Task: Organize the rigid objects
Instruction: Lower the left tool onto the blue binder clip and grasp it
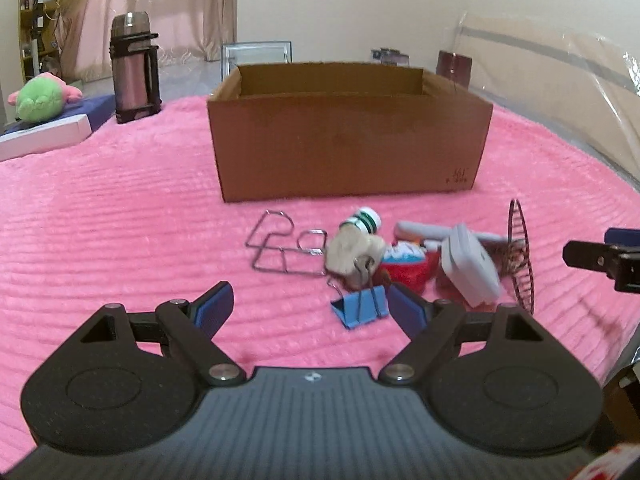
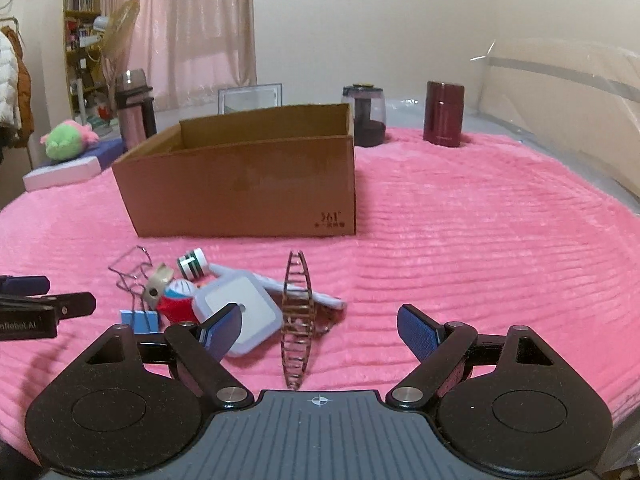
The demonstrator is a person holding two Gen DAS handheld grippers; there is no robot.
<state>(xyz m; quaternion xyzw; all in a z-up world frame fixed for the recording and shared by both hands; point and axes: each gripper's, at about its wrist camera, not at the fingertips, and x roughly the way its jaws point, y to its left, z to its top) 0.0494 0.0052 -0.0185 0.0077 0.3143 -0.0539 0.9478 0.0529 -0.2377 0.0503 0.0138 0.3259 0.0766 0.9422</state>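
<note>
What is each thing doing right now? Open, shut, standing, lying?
Box: open top, upright.
Wheel: standing on edge.
Blue clip: lying, shut.
White case: tilted on the pile.
Red flask: upright, lid on.
Left gripper: open, empty.
Right gripper: open, empty.

One cardboard box (image 2: 240, 184), one blue binder clip (image 1: 362, 306), three flasks (image 2: 443, 114).
</note>
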